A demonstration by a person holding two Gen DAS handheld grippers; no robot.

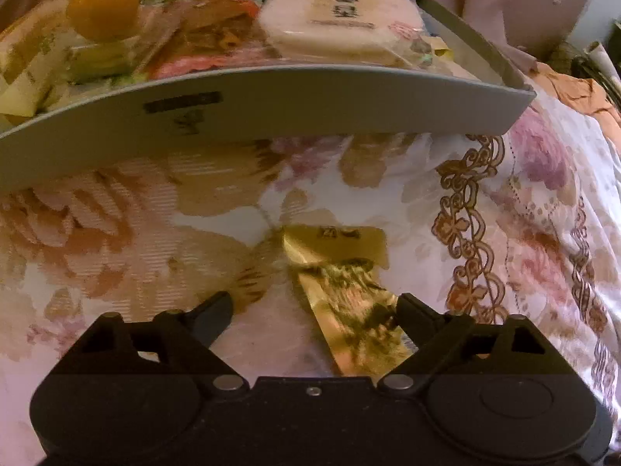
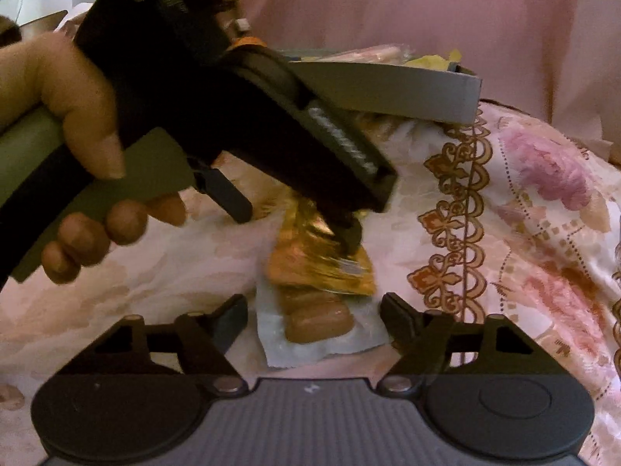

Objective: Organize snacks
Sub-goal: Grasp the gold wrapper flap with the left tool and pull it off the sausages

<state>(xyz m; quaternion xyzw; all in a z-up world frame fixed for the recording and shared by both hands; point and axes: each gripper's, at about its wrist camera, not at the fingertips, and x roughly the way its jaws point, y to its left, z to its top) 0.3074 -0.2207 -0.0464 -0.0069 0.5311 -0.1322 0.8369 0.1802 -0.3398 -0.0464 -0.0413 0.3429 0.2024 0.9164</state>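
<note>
A floral cloth (image 1: 163,209) in pinks and tans with a gold scroll border covers the surface under you; whether it is a bed or a table you cannot tell. On it lies a gold foil snack packet (image 1: 341,287), its long axis running from about 5 o'clock up to 11 o'clock in your left wrist view, with dark characters printed near its far end, too blurred to read. Your left claw (image 1: 314,310) stands open, fingers spread, the packet between them and touching the right finger (image 1: 411,310). At 12 o'clock sits a grey box (image 1: 310,105) of snacks, holding a round pale cake (image 1: 341,19) with dark characters on its label and an orange ball (image 1: 103,6).

In the right wrist view, your right claw (image 2: 314,314) is also open, a clear-wrapped brown snack (image 2: 318,318) lying between its fingers, apparently untouched. The gold packet's end overlaps its far end at 12 o'clock.
</note>
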